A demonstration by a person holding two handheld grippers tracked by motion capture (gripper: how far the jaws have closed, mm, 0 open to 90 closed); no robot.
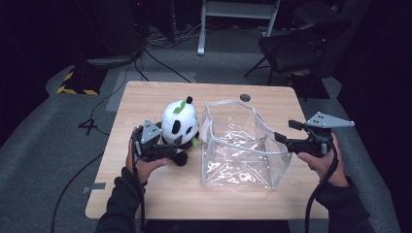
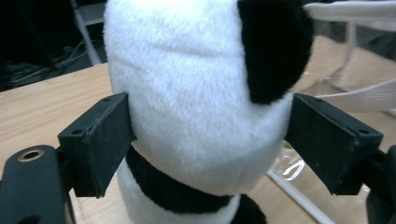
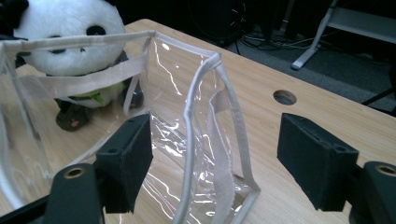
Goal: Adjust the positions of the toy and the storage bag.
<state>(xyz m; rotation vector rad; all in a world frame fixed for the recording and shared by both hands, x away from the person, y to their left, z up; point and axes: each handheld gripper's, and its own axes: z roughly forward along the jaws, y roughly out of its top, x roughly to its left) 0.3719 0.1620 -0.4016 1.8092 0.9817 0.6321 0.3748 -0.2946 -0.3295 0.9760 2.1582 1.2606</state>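
We read no writing. Clear bag [image 1: 243, 145], centre frame, holds nothing. Left gripper [image 2: 208, 140] pinches the panda toy [image 1: 180, 124] left of it; right gripper [image 3: 215, 163] jaws spread around the bag's rim.

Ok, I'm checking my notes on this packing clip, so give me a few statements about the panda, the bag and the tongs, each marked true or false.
1. The left tongs have a jaw on each side of the panda plush. True.
2. The panda plush lies inside the clear bag. False: it stands on the table beside the bag.
3. The right tongs are open, with the bag's edge between the jaws. True.
4. The clear bag is folded flat. False: it stands open.
5. A round hole sits in the table beyond the bag. True.
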